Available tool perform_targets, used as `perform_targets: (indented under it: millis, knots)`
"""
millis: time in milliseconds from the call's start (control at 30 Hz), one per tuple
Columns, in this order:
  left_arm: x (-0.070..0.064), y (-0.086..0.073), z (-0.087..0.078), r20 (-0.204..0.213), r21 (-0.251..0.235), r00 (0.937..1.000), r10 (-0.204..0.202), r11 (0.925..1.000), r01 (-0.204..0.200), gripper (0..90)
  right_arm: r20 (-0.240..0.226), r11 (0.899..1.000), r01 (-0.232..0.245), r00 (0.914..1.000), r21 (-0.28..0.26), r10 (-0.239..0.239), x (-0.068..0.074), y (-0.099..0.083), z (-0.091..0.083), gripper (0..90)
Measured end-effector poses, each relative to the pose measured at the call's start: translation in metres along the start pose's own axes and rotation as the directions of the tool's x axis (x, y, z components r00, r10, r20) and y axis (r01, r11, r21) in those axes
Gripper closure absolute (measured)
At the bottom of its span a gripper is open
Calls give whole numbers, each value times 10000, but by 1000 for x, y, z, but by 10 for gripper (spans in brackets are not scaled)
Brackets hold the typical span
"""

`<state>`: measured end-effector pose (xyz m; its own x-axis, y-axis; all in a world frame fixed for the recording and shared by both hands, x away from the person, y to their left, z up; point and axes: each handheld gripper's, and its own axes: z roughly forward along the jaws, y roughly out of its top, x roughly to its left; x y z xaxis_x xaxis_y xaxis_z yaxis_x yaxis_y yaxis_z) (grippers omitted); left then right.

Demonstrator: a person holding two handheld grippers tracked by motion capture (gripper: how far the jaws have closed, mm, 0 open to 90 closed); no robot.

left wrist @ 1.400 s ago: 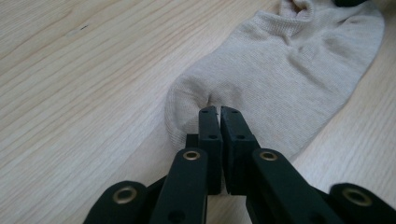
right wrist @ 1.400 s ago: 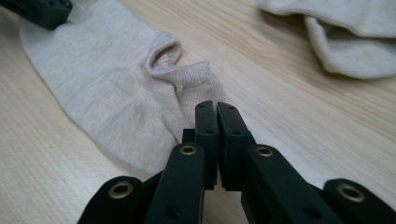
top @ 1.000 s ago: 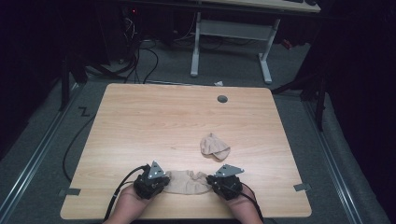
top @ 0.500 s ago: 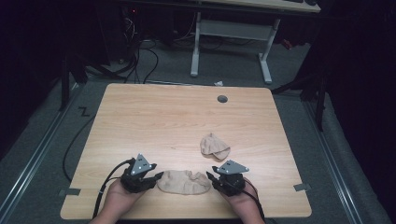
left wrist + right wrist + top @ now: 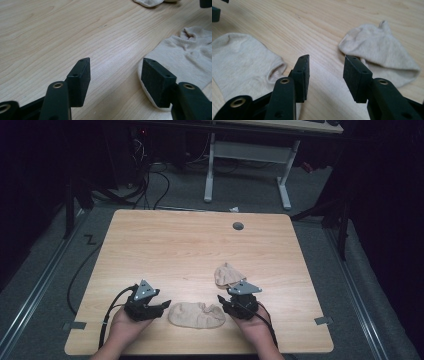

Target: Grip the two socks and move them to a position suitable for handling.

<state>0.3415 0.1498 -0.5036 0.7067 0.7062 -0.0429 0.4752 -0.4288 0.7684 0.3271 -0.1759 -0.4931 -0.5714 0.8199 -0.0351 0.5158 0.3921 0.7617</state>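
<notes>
The big wooden table (image 5: 200, 245) has two small tan socks on it, both near the person's edge.

The flat sock (image 5: 196, 315) lies right between the two grippers. Its long side runs left to right, from one gripper to the other. Its closed toe end points at the left gripper (image 5: 162, 306). Its open end, the hole for the foot, points at the right gripper (image 5: 221, 301). Both grippers are about as near to it as each other, one at each end.

The other sock (image 5: 228, 275) is bunched up. It sits a bit farther up the table, just past the right gripper, so the right hand is the nearer one for it (the left hand would have to cross over).

In the left gripper view, the left gripper's jaws are wide apart and hold nothing. The toe end of the flat sock (image 5: 180, 62) lies just by one jaw, and bare wood shows in the gap.

In the right gripper view, the right gripper's jaws are also apart and hold nothing. The flat sock's open end (image 5: 244, 62) is on one side and the bunched sock (image 5: 379, 52) is on the other, with wood in between.

Both socks look thin, soft and floppy. I think they would fold or slide if pushed.
</notes>
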Motion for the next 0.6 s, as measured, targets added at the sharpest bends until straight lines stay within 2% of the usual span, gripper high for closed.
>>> perform_targets:
  millis: [133, 167, 267, 333, 400, 600]
  knots:
    - [3, -1, 1, -104, 55, 9999, -122, 9999, 122, 401, 30, 9998, 173, 9998, 0, -173, -2, 5, 1, 548]
    - [5, -1, -1, -101, -56, 9996, -260, 9996, 259, 400, 9, 9996, 295, 9996, 20, -295, -4, 8, 4, 541]
    - [7, -1, -1, 39, -119, 9990, -452, 9989, 453, 401, -19, 9992, 412, 9991, -6, -412, -8, 12, 8, 536]
    - [7, -2, 2, 122, -48, 9988, -484, 9988, 484, 400, 38, 9998, 185, 9998, -60, -185, -12, 15, 9, 548]
    - [6, -1, 4, 129, 12, 9992, -377, 9993, 377, 400, 18, 9996, -245, 9997, -110, 246, -18, 17, 11, 550]
    - [7, 1, 3, 89, -59, 9997, -217, 9997, 217, 397, 207, 9980, -599, 9980, 194, 595, -36, 19, 23, 507]
